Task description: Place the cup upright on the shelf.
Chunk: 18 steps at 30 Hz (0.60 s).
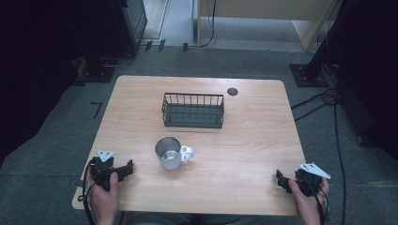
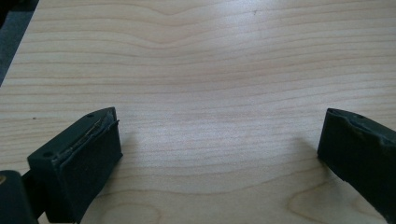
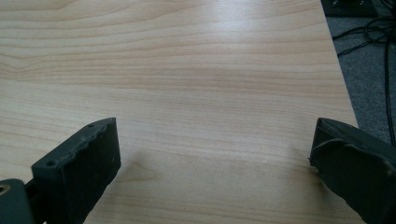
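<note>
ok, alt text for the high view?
A metal mug stands mid-table, a black wire basket behind it. The left gripper and right gripper, hand-held, rest open at the near corners of the wooden table.

Lighting: dim, overhead; pale glare across wooden surface [image 2: 224, 70] toward 12 o'clock. Corners dark. Focus soft, slight grain.

Light wood-grain table with rounded corners [image 1: 263, 140], small round black cable grommet [image 1: 232, 91] near its far edge. Grey carpet floor [image 1: 56, 136] all round, a black tape mark [image 1: 97, 109] on it left of the table. Black cables [image 1: 324, 101] trail across the carpet on the right, near a black stand base [image 1: 307, 75]. Pale wooden furniture panel [image 1: 263, 9] at the back. Dark black equipment [image 1: 124, 23] far left. Soft overhead glare on the tabletop.
</note>
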Tool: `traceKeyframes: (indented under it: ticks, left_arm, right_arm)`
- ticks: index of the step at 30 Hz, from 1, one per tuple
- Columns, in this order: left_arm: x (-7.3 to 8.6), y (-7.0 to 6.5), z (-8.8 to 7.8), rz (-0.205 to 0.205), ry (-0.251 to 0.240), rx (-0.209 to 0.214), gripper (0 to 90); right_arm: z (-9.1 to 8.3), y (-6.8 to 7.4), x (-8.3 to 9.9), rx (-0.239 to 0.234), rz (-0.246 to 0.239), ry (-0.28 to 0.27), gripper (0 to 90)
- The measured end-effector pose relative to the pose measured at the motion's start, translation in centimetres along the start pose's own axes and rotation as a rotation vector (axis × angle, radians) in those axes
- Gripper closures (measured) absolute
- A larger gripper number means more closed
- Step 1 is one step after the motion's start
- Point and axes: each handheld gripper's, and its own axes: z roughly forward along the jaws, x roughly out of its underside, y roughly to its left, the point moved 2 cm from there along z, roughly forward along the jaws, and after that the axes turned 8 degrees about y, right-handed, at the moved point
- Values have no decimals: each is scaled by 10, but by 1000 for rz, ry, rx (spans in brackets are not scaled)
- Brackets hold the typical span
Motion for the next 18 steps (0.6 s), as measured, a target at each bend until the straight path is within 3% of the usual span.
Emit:
traceKeyframes:
  ticks: [6, 18]
  left_arm:
    - [0, 0, 0, 1, 0, 0, 0]
    - [0, 0, 0, 0, 0, 0, 0]
  right_arm:
    - [-6, 4, -6, -11, 10, -21, 14]
    - [-20, 41, -31, -81, -52, -71, 14]
